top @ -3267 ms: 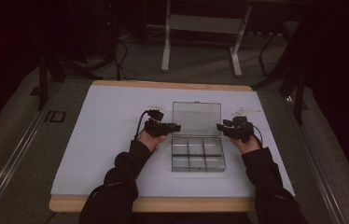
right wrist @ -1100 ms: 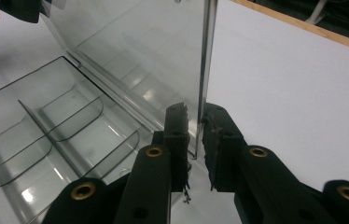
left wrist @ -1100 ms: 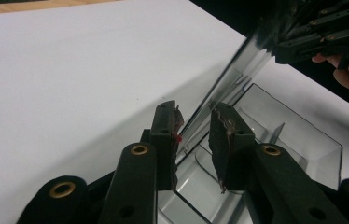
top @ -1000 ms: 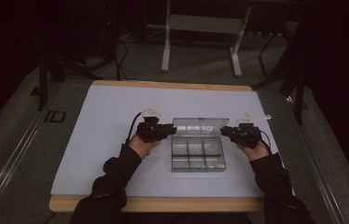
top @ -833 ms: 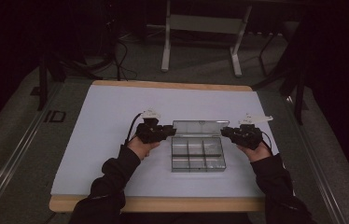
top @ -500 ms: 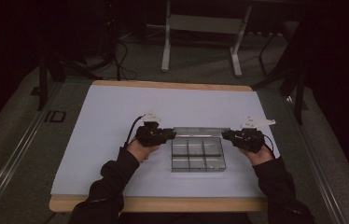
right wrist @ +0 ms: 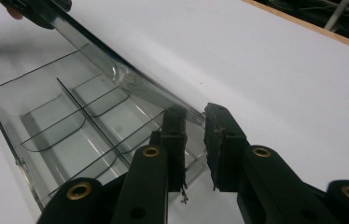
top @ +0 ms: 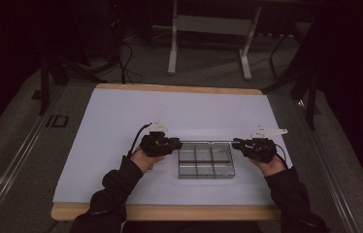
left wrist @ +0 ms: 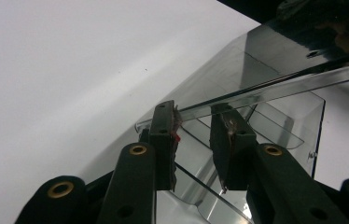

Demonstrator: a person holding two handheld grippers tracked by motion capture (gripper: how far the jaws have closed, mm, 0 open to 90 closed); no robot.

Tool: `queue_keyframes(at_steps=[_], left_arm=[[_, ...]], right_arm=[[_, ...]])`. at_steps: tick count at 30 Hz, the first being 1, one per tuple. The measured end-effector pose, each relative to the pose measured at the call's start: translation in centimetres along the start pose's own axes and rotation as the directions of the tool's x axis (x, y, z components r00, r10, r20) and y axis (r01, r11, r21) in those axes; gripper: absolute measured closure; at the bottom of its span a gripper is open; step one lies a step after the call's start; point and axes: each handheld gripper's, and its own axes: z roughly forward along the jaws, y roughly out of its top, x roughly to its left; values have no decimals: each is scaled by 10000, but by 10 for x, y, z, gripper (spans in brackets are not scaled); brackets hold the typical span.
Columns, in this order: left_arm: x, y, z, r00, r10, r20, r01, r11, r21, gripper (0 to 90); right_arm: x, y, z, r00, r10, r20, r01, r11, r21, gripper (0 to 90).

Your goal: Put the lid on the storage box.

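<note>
A clear plastic compartment box (top: 206,167) sits on the white table sheet, and its hinged lid (top: 206,142) stands edge-on along its far side. My left gripper (top: 178,143) is shut on the lid's left end and my right gripper (top: 235,142) on its right end. In the left gripper view the lid (left wrist: 280,51) runs away from the jaws of the left gripper (left wrist: 196,122), slanting above the dividers. In the right gripper view the lid (right wrist: 116,70) ends between the pads of the right gripper (right wrist: 195,123), above the box's open compartments (right wrist: 56,126), which hold nothing.
The white sheet (top: 170,111) covers a wooden table with a bare front edge (top: 170,212). Behind the table, metal legs of a stand (top: 208,29) rise from the dark floor. Cables trail on the floor at the back left.
The lid has swung from leaning back to edge-on over the box's far side. Both grippers came slightly toward the person with it, still holding its ends.
</note>
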Motion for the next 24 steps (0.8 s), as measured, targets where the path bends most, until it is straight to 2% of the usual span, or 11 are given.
queue_keyframes(at_steps=[3, 9, 14, 19, 24], left_arm=[[-1, -1, -1, 9999, 99, -35, -99, 9999, 31, 713], [-4, -3, -2, 9995, 317, 1, -317, 9993, 185, 714], [-4, -5, -2, 9996, 275, 89, -277, 9993, 253, 704], [-5, -8, -1, 9989, 456, 102, -460, 9978, 479, 704], [-5, -10, -2, 9986, 448, 270, -460, 9978, 474, 705]], right_arm=[[2, -1, 0, 10000, -42, 89, 42, 10000, -23, 776], [2, -6, -1, 10000, 15, -62, -15, 10000, 65, 773], [4, -9, -2, 9999, 15, -102, -15, 10000, 19, 770], [4, -15, -1, 9998, -2, -173, 5, 9999, 153, 771], [4, -18, -1, 9996, 96, -270, -91, 9998, 170, 771]])
